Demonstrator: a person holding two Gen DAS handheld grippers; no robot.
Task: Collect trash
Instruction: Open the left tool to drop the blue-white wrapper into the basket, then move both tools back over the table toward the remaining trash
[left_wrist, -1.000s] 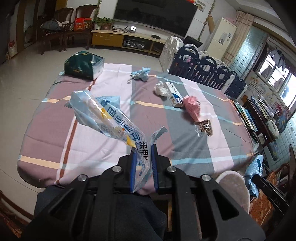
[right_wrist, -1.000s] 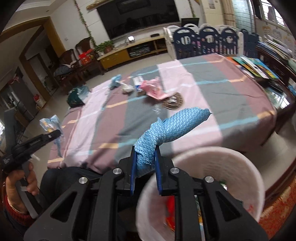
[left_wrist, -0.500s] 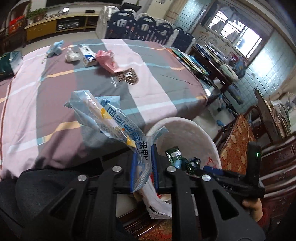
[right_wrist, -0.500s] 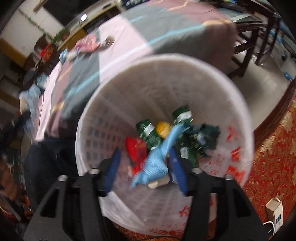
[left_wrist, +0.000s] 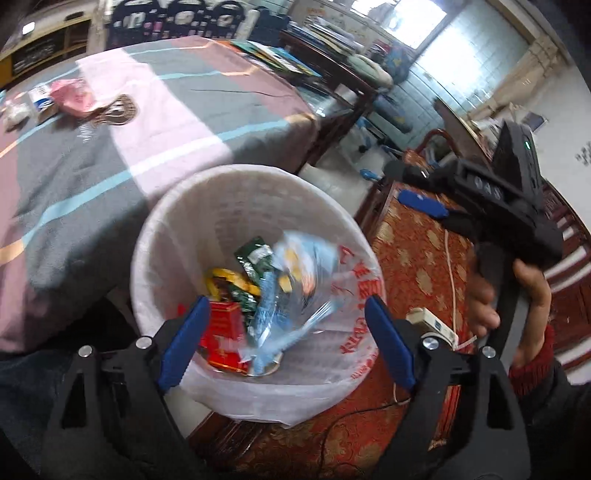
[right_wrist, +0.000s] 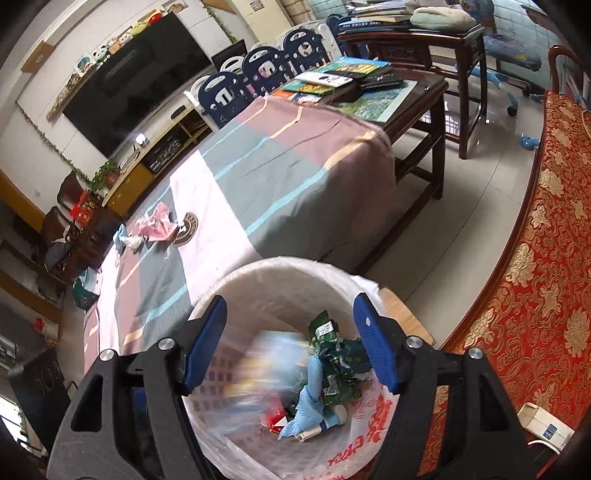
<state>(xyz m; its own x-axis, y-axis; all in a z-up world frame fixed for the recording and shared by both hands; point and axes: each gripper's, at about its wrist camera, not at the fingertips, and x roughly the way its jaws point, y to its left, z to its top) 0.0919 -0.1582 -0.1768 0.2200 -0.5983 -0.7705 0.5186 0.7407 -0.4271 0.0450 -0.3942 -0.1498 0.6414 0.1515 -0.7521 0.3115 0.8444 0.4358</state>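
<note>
Both grippers hang over a white lined bin (left_wrist: 221, 173). My left gripper (left_wrist: 287, 306) is opening wide, and a clear blue-printed plastic wrapper (left_wrist: 306, 273) drops blurred between its fingers into the bin, untouched by the pads. My right gripper (right_wrist: 290, 304) is opening too, with nothing held. A blue cloth (right_wrist: 308, 400) lies in the bin (right_wrist: 280, 262) among green packets and a red box (left_wrist: 223, 332); the falling wrapper (right_wrist: 258, 369) is a blur. On the table lie a pink wrapper (left_wrist: 72, 96), a small box (left_wrist: 42, 101) and a white wad (left_wrist: 14, 112).
The bin stands between the striped table (right_wrist: 258, 177) and a red patterned seat (right_wrist: 546, 258). A power strip (left_wrist: 432, 325) with cables lies beside the bin. A person's hand (left_wrist: 524, 291) holds the right tool. A dark side table (right_wrist: 413, 96) carries books.
Both grippers swung from over the table to above the bin and opened. The right one dropped the blue cloth into it; the left one let go of the plastic wrapper.
</note>
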